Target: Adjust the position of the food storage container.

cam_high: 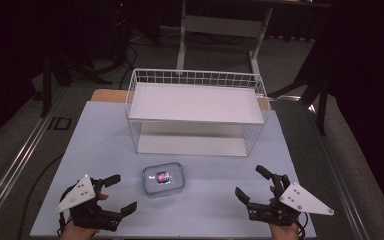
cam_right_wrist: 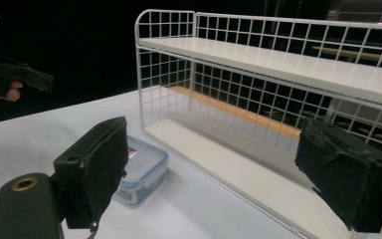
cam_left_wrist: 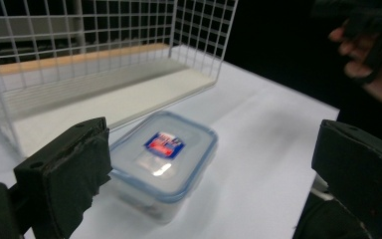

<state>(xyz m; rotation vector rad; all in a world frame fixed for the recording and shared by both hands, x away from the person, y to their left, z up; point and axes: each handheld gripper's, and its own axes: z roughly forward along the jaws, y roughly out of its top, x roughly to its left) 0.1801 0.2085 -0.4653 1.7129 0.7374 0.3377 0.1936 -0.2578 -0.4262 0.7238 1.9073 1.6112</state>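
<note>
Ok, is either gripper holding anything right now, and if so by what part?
Nothing is held. The left gripper and right gripper are both open on either side of the lidded plastic container, which sits untouched on the table.

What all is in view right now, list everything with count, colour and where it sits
Table: one, pale blue-white top, under everything.
Wire rack: one, white, two white shelves, far middle of the table.
Lidded container: one, clear with blue-edged lid and red-blue label, in front of the rack, between the grippers.
Stand: one, grey metal, on the floor beyond the table.
Left gripper: one, black with grey plate, near left, jaws open.
Right gripper: one, black with grey plate, near right, jaws open.
Hands: two, at the near edge.
</note>
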